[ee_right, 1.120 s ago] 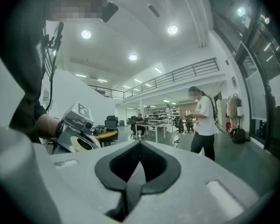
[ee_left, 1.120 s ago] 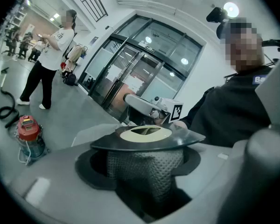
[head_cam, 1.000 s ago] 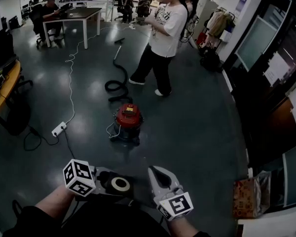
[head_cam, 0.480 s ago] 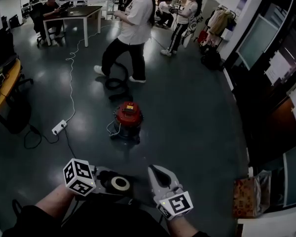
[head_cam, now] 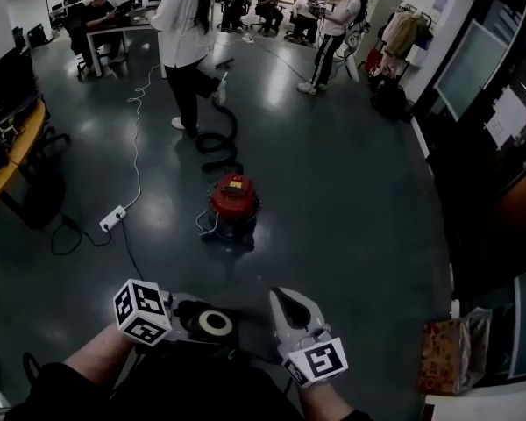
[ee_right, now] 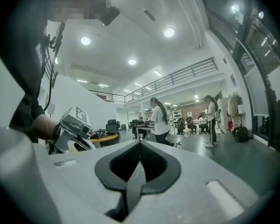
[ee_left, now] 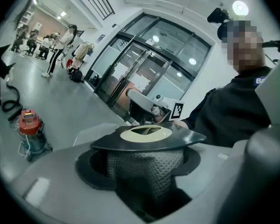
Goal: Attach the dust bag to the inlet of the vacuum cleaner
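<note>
The red vacuum cleaner (head_cam: 233, 204) stands on the floor several steps ahead, small at the left in the left gripper view (ee_left: 30, 129). Its black hose (head_cam: 217, 143) curls behind it. My left gripper (head_cam: 197, 321) is shut on the dust bag (ee_left: 144, 167): the grey mesh neck sits between the jaws, and the dark collar with a pale ring (ee_left: 147, 136) lies flat on top. In the head view the collar (head_cam: 215, 324) is low between both grippers. My right gripper (head_cam: 282, 301) is shut and empty, beside the bag without touching it. Its jaws (ee_right: 139, 146) meet.
A person in a white top (head_cam: 182, 33) stands by the hose's far end. Others stand and sit at desks (head_cam: 123, 24) further back. A white power strip (head_cam: 113, 218) and its cable lie left of the vacuum. A cardboard box (head_cam: 443, 356) sits at the right wall.
The person in white has walked left and farther away, past the hose. The vacuum sits slightly higher in view. Both grippers keep their grip and shape.
</note>
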### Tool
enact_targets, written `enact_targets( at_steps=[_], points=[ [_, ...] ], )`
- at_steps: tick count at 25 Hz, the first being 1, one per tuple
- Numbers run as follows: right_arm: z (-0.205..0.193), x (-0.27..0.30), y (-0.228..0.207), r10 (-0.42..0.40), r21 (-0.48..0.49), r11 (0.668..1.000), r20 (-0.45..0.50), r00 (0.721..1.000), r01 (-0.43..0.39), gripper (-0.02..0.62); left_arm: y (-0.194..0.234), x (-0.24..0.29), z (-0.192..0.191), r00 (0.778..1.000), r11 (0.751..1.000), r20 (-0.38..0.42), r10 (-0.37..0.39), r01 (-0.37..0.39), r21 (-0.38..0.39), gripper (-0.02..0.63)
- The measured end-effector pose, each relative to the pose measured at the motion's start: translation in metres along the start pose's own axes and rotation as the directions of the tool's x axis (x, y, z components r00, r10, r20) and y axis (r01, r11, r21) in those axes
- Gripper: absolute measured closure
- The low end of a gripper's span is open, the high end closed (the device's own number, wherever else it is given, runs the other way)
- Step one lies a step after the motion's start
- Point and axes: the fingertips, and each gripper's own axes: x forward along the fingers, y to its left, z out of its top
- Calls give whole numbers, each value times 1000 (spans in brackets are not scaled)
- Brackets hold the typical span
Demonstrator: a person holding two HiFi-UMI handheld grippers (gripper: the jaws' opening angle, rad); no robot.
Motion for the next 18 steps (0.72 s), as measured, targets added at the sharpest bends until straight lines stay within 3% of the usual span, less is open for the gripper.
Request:
enact_targets(
  at_steps=[10, 18],
  points=[
    [-12, 4, -41, 46, -10, 999, -8, 999, -46, 592, 21, 35, 14, 999, 998, 28, 46, -46, -31, 307],
    [-20, 61, -62, 27, -36, 999, -55, 998, -29, 592, 80, 18, 32, 999, 999, 14, 31, -31, -15, 307]
  ],
)
